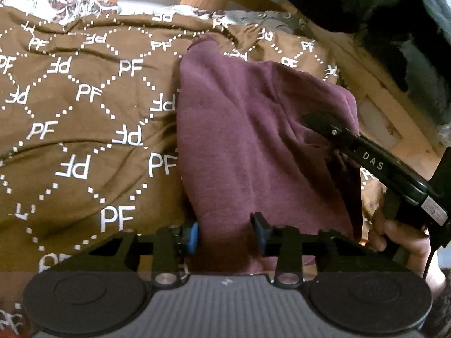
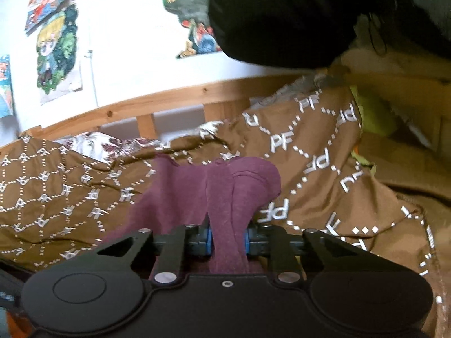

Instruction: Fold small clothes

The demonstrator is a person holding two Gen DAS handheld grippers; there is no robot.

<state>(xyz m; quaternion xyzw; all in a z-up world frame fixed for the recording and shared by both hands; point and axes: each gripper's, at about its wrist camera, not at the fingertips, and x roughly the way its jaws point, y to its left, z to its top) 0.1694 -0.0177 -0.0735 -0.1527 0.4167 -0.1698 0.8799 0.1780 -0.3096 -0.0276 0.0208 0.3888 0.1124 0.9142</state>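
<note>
The maroon garment (image 1: pixel 242 129) lies on a brown bedspread (image 1: pixel 84 107) printed with white "PF" letters and dotted diamonds. In the left wrist view it starts between the fingers of the left gripper (image 1: pixel 224 232) at 6 o'clock and runs up toward 12 o'clock, its long axis nearly vertical, its narrow far tip toward 12 o'clock. The blue pads touch its near edge on both sides, so the left jaws pinch the cloth. At 3 o'clock the right gripper (image 1: pixel 318 119) reaches in from the side, its dark finger tip buried in a raised fold of the same garment; a hand (image 1: pixel 400 239) holds it at 4 o'clock.

In the right wrist view, the right gripper (image 2: pixel 229 239) stands narrowly closed, pinching a bunched strip of the garment (image 2: pixel 239 194), which rises from 6 o'clock toward 12 o'clock and rounds over at the top. The rest spreads toward 9 o'clock over the bedspread. A wooden bed rail (image 2: pixel 157 98) crosses behind.
</note>
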